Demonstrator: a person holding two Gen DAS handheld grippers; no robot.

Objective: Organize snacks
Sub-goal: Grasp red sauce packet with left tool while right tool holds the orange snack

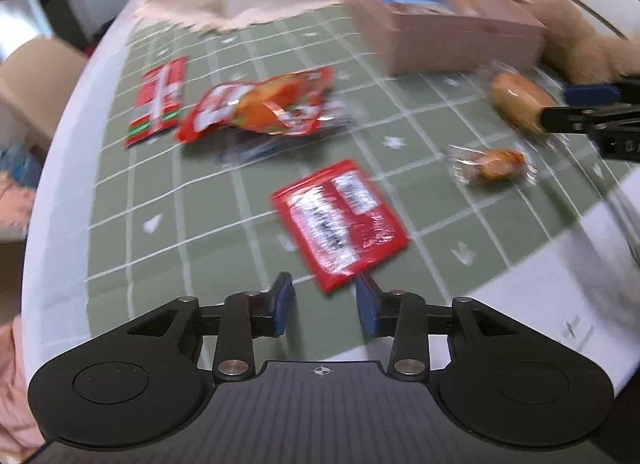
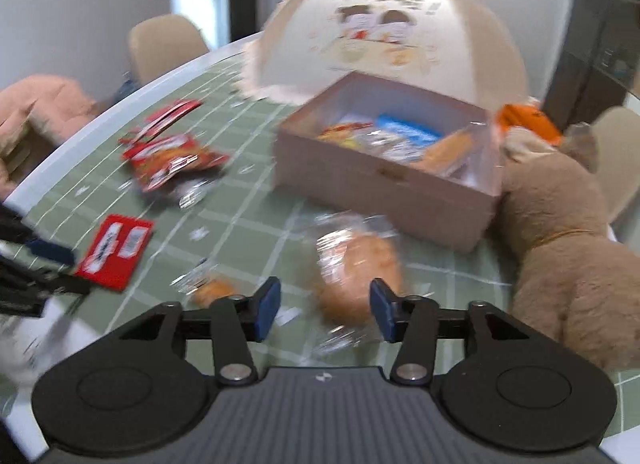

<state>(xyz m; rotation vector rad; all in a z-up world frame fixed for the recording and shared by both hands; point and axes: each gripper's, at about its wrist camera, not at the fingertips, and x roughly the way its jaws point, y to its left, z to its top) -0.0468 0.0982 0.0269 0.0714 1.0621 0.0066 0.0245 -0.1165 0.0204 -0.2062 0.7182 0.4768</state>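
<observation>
My left gripper [image 1: 325, 296] is open just above the green checked cloth, and the near corner of a flat red packet [image 1: 340, 223] lies between its fingertips, unpressed. My right gripper [image 2: 325, 300] is open around the near end of a wrapped bun [image 2: 356, 272], with its pads clear of the wrapper. A small wrapped cake [image 2: 212, 290] lies to the left of the bun. Farther back a red chip bag [image 1: 264, 107] and a small red packet [image 1: 158, 99] lie on the cloth. The pink box [image 2: 384, 191] behind the bun holds several snacks.
A brown plush toy [image 2: 560, 223] lies against the box's right side. A cream mesh food cover [image 2: 380, 31] stands behind the box. The table's white rim [image 1: 60, 183] curves along the left, with chairs beyond it. Both views are motion-blurred.
</observation>
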